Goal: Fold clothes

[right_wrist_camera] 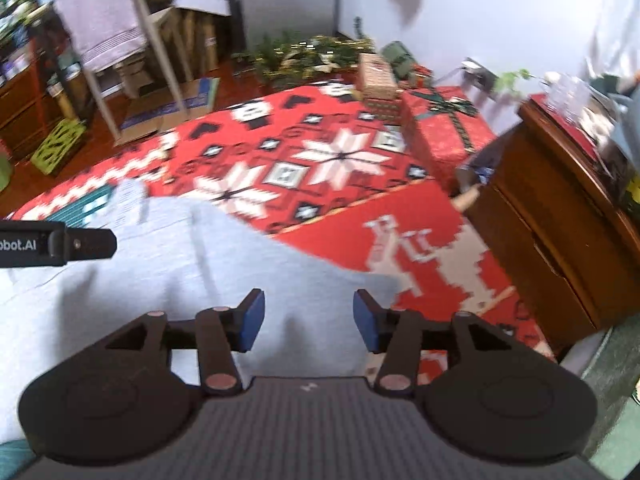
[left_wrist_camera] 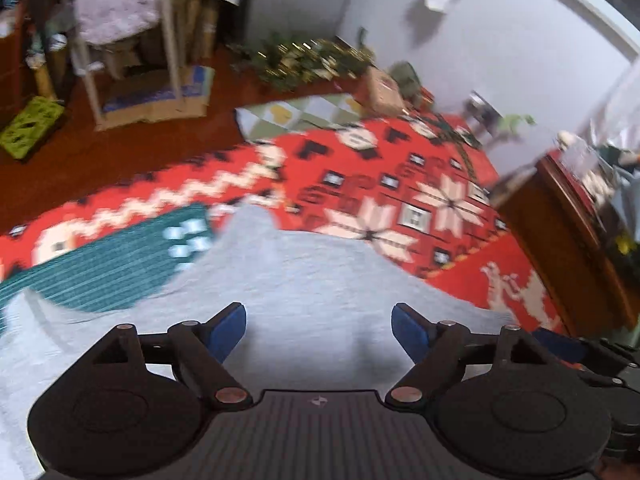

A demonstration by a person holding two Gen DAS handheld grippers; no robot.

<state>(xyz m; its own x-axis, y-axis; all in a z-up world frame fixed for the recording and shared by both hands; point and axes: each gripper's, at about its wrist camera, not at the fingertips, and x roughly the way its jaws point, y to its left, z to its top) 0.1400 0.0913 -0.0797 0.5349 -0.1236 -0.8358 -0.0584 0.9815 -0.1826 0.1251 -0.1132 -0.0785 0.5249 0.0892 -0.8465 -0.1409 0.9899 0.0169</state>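
A red patterned blanket (right_wrist_camera: 344,160) with white snowflake and zigzag motifs covers the work surface and fills the middle of both views; a teal patch (left_wrist_camera: 120,264) of knit pattern shows at the left of the left wrist view. Beyond it, dark red-brown floor (left_wrist_camera: 120,152) runs to a pale wall (right_wrist_camera: 500,12). In the upper left of each frame stands a white rack (right_wrist_camera: 160,40) with a lilac towel (right_wrist_camera: 104,20) draped over it, flattened cardboard (right_wrist_camera: 172,108) beneath it and a green crate (right_wrist_camera: 60,146) nearby. Greenery (right_wrist_camera: 312,56) lies along the foot of the wall at upper centre, wrapped boxes (right_wrist_camera: 378,76) sit just right of it, and a brown wooden cabinet (right_wrist_camera: 560,220) occupies the right edge.

The light grey garment (left_wrist_camera: 300,280) lies spread on the blanket in the lower half of both frames. Its long axis runs from lower left toward upper centre, narrowing to a peak (left_wrist_camera: 256,216) that points away from the cameras; motion blur hides finer detail.

The left gripper (left_wrist_camera: 319,330) hovers over the grey cloth with its blue pads (left_wrist_camera: 228,334) spread wide, gripping nothing. The right gripper (right_wrist_camera: 308,320) is likewise spread apart above the garment's right portion, its pads (right_wrist_camera: 254,318) empty. The black tip of the left gripper appears at the left edge of the right wrist view.
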